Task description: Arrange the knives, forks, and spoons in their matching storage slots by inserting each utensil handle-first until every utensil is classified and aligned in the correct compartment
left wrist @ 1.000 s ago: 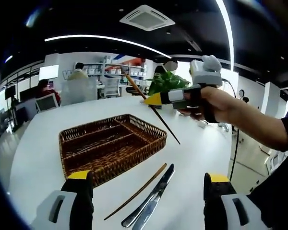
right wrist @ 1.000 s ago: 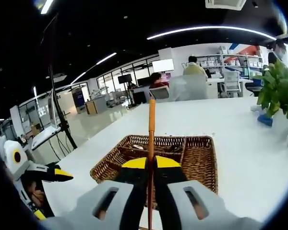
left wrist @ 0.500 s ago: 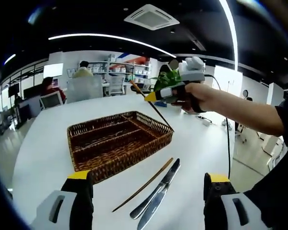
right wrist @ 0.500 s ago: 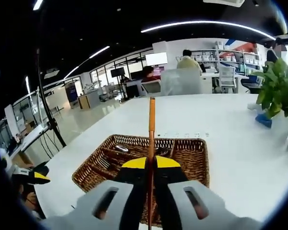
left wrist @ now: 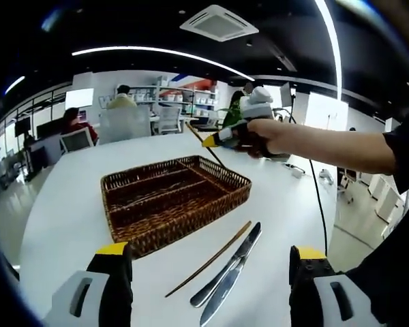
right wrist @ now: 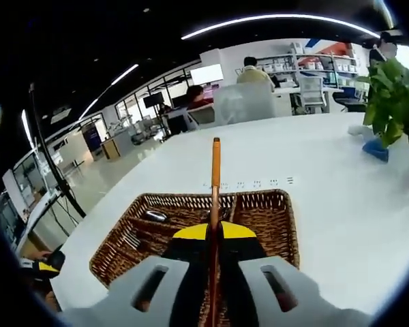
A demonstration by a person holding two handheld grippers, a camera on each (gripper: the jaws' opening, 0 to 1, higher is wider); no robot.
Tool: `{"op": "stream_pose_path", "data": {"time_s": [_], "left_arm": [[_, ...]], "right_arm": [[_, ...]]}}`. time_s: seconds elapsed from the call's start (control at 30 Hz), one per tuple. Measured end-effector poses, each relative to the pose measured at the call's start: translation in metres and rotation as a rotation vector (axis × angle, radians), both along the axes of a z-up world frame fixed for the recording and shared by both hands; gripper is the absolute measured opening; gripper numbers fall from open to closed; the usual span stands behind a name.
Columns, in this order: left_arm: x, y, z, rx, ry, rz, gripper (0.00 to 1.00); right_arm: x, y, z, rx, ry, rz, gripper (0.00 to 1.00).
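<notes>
A brown wicker basket [left wrist: 172, 235] with long compartments sits on the white table [left wrist: 68, 204]. My right gripper [right wrist: 215, 230] is shut on a wooden chopstick [right wrist: 215, 174] that points forward over the basket [right wrist: 291, 235]. A spoon [right wrist: 153, 216] and a fork [right wrist: 131, 238] lie inside. In the left gripper view the right gripper [left wrist: 218, 140], in a person's hand, hovers above the basket's far right corner. My left gripper [left wrist: 210, 252] is open above the table, short of a second chopstick [left wrist: 208, 259] and two knives [left wrist: 230, 274] lying to the right of the basket.
A green plant [right wrist: 394, 85] stands at the table's far right edge. People sit at desks with monitors [left wrist: 75, 139] beyond the table. A cable [left wrist: 320, 204] hangs from the right gripper. The left gripper [right wrist: 44, 267] shows at the lower left of the right gripper view.
The right gripper has carried its chopstick further over the basket and tipped it downward. The left gripper stays open and has barely moved.
</notes>
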State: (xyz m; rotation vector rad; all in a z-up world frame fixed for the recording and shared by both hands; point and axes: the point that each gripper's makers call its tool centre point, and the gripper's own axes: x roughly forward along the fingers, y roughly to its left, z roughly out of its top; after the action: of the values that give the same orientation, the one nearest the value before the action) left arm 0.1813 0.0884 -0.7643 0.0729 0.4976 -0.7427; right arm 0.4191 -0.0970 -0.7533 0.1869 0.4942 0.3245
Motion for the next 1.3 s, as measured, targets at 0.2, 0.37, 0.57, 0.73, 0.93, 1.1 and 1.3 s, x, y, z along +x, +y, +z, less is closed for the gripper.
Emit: {"op": "stream_pose_path", "data": {"time_s": [0.2, 0.37, 0.57, 0.73, 0.93, 1.1, 1.3], "left_arm": [[-0.002, 0.004, -0.004, 0.008, 0.009, 0.009, 1.0], [-0.002, 0.008, -0.006, 0.01, 0.013, 0.015, 0.98], [-0.001, 0.011, -0.006, 0.008, 0.013, 0.023, 0.98], [-0.002, 0.012, -0.009, 0.019, 0.021, 0.025, 0.97], [-0.002, 0.01, -0.008, 0.014, 0.014, 0.014, 0.97], [0.0, 0.008, -0.008, 0.019, 0.014, 0.008, 0.97], [-0.001, 0.007, -0.009, 0.025, 0.019, 0.007, 0.97]], "right_arm": [[0.007, -0.004, -0.012, 0.022, 0.012, -0.03, 0.03], [0.012, -0.006, -0.022, -0.005, 0.025, -0.038, 0.03], [0.009, -0.009, -0.038, -0.006, 0.066, -0.065, 0.03], [0.006, -0.012, -0.051, -0.022, 0.094, -0.072, 0.03], [0.003, -0.014, -0.065, -0.046, 0.127, -0.072, 0.03], [0.005, -0.019, -0.073, -0.088, 0.143, -0.073, 0.03], [0.01, -0.019, -0.079, -0.126, 0.153, -0.058, 0.03]]}}
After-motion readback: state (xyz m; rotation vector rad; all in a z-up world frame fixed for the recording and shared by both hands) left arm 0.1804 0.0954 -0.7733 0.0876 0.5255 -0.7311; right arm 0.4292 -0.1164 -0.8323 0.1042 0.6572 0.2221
